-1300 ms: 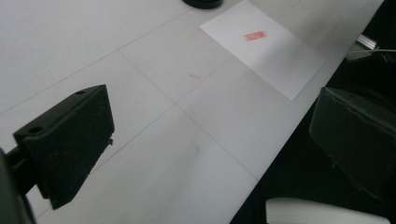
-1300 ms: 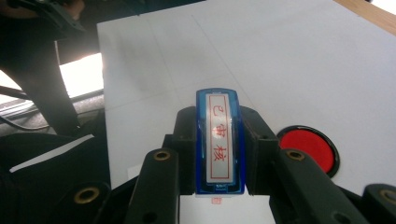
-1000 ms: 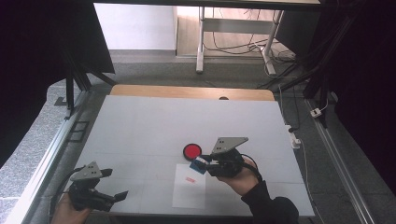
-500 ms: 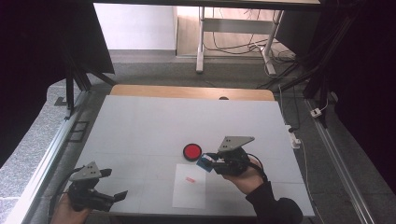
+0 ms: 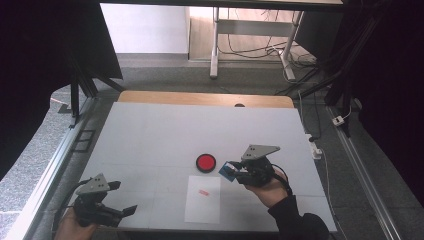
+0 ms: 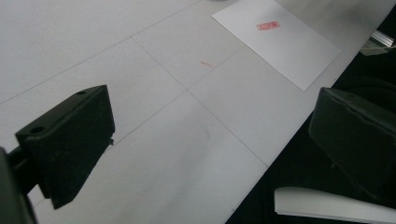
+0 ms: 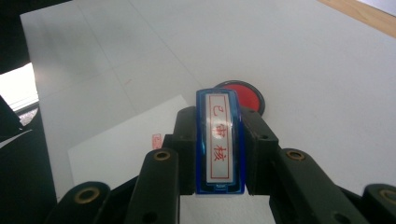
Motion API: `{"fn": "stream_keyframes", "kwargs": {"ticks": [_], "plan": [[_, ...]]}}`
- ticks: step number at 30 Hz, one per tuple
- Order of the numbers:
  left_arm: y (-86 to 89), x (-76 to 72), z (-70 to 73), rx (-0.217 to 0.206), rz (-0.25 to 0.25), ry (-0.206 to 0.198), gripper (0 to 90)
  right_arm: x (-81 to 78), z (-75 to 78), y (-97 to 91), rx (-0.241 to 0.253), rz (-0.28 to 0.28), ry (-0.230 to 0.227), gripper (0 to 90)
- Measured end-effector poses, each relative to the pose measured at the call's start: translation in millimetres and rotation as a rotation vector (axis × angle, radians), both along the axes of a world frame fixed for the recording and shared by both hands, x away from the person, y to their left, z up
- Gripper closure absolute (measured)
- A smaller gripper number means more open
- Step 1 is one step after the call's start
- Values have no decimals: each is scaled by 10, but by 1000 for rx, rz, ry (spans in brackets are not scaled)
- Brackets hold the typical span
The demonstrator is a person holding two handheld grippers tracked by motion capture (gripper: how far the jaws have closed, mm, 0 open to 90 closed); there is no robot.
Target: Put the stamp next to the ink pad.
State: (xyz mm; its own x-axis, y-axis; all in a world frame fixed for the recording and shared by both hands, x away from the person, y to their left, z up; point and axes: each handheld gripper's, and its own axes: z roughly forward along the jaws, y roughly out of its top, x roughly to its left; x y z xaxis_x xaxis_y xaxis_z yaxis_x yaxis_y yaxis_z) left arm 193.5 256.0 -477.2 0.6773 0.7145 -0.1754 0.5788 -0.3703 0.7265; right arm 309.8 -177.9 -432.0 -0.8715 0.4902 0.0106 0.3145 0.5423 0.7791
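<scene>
My right gripper (image 5: pixel 231 171) (image 7: pixel 219 149) is shut on a blue stamp (image 7: pixel 219 140) with red characters on its white label; the stamp (image 5: pixel 228 170) hangs above the table, just right of a round red ink pad (image 5: pixel 205 162) (image 7: pixel 242 96). Below it lies a white sheet of paper (image 5: pixel 203 198) (image 7: pixel 121 149) bearing a small red stamp mark (image 5: pixel 203 192) (image 7: pixel 157 140). My left gripper (image 5: pixel 122 198) (image 6: pixel 205 140) rests at the table's near left corner, jaws wide apart and empty. The sheet (image 6: pixel 280 39) and its red mark (image 6: pixel 268 25) lie far ahead in the left gripper view.
The white table (image 5: pixel 165 135) has a wooden strip (image 5: pixel 200 98) along its far edge. Metal rails (image 5: pixel 50 165) run along both sides. A desk frame with cables (image 5: pixel 260 40) stands beyond the table.
The right gripper with the stamp has drifted right and toward the near edge, away from the ink pad and off the paper. The left gripper has stayed put.
</scene>
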Motion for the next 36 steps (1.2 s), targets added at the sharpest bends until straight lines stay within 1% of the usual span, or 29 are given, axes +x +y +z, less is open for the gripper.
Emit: {"fn": "stream_keyframes", "kwargs": {"ticks": [12, 18, 20, 26, 28, 36], "plan": [[3, 4, -1, -3, 1, 5, 14, 68, -47, -170, -25, -75, -17, 710], [7, 9, -2, -2, 6, 6, 14, 126, -88, -270, -53, -124, -26, 710], [9, 12, -2, -5, 7, 10, 13, 144, -102, -298, -75, -141, -36, 710], [6, 14, -4, -4, 7, 13, 16, 223, -158, -361, -85, -185, -29, 710], [5, 15, -4, -2, 7, 15, 17, 253, -175, -376, -98, -199, -28, 710], [-3, 21, -7, 6, 8, 19, 18, 363, -261, -427, -119, -235, -11, 710]]}}
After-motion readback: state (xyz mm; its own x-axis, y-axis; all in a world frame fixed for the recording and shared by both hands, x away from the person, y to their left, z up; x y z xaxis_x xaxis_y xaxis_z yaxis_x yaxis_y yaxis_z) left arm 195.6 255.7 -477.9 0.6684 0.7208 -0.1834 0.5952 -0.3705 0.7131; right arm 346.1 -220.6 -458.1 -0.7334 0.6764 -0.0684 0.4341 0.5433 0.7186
